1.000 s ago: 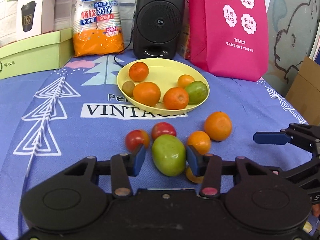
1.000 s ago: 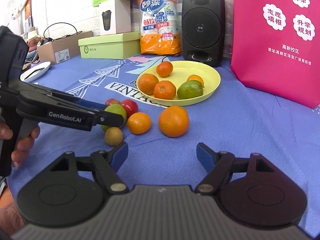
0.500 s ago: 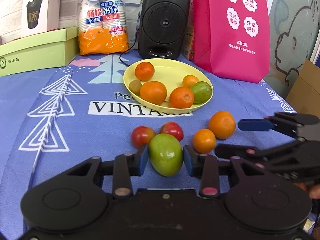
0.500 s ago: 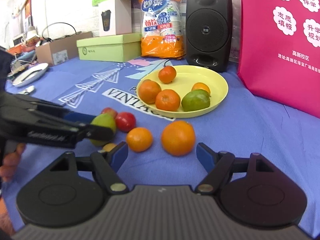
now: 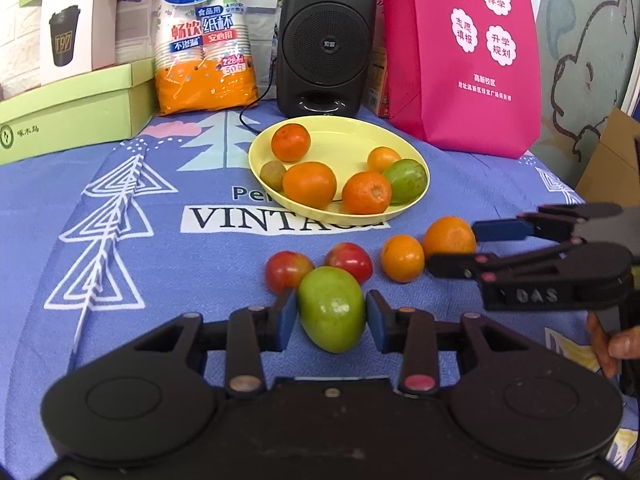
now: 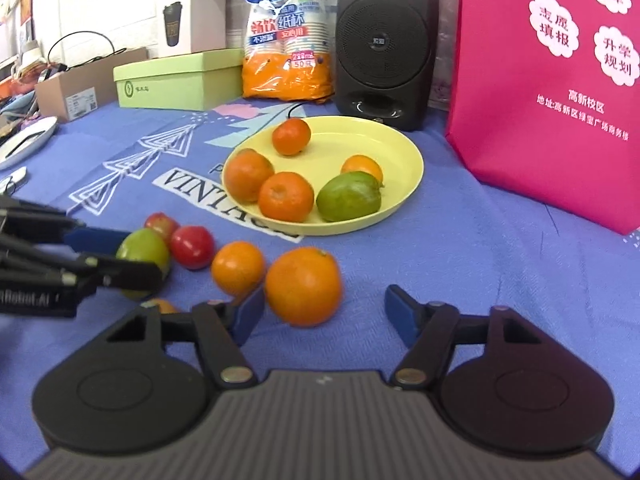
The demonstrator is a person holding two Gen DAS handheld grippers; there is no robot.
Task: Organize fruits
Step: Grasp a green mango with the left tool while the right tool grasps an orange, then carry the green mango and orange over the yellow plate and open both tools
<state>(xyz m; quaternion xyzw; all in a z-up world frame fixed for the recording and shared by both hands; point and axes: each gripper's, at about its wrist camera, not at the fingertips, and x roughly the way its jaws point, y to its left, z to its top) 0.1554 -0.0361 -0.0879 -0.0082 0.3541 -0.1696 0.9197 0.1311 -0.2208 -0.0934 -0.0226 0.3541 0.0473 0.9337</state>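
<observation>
Plate partly filled, five or six fruits still on the cloth.

My left gripper (image 5: pixel 331 315) has its blue pads closed against both sides of the green mango (image 5: pixel 331 309), which sits low over the blue cloth (image 5: pixel 120 280) just in front of the two red fruits (image 5: pixel 289 270); whether it is lifted clear I cannot tell. My right gripper (image 6: pixel 324 312) is spread wide around the big orange (image 6: pixel 303 285), the left pad close to it, the right one well apart, so nothing is gripped there yet. In the yellow plate (image 5: pixel 348 136) six fruits already lie: four oranges, a green one and a small brown one. Outside it remain the mango, the two red fruits, a small orange (image 5: pixel 402 258), the big orange, and a small orange-coloured bit half hidden beside my right gripper's left finger. I judge the job roughly half done.
</observation>
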